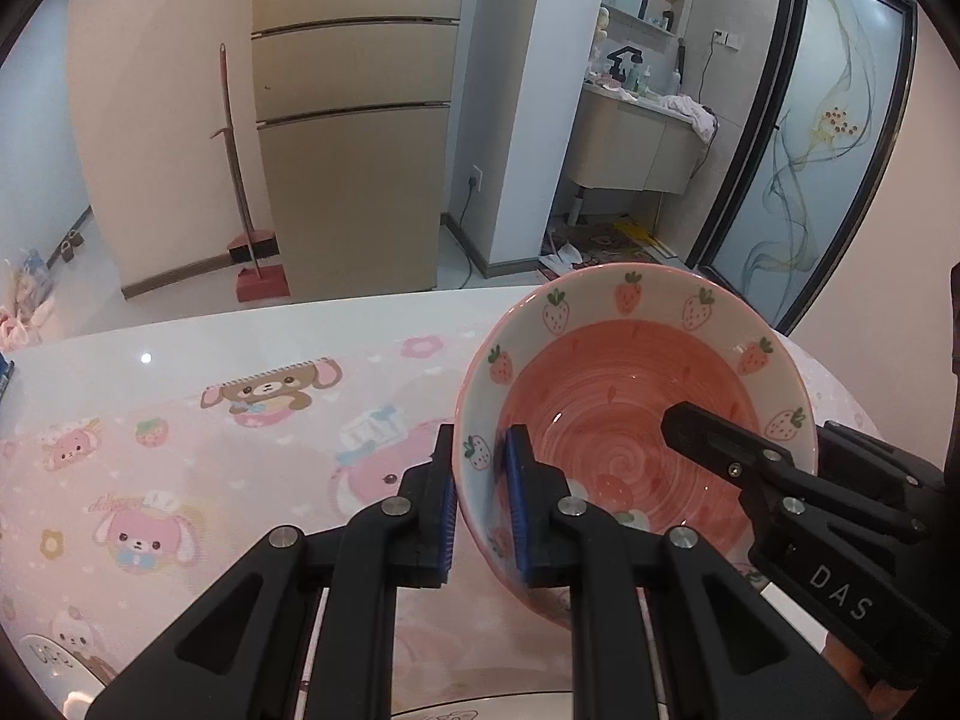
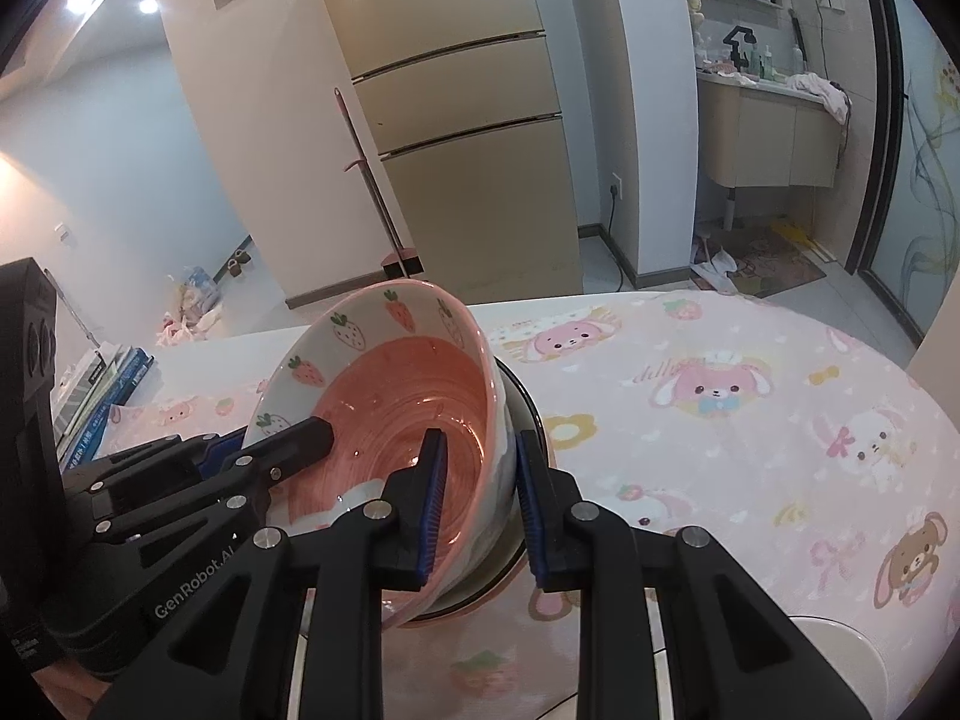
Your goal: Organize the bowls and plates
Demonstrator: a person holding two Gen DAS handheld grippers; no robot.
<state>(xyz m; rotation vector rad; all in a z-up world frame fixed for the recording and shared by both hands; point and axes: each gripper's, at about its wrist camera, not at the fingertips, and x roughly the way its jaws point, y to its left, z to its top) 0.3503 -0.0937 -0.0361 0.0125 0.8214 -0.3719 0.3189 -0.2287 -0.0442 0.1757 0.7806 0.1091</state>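
Both grippers, left point(image 1: 480, 504) and right point(image 2: 480, 510), clamp their fingers on opposite walls of the tilted bowl point(image 1: 630, 420) above the tabletop point(image 1: 240, 420).

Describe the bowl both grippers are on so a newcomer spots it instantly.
On the table's pink cartoon-animal cloth, look between the two grippers. The strawberry bowl is tilted there: salmon swirled inside, white rim band of strawberries, sitting in a dark-rimmed dish.
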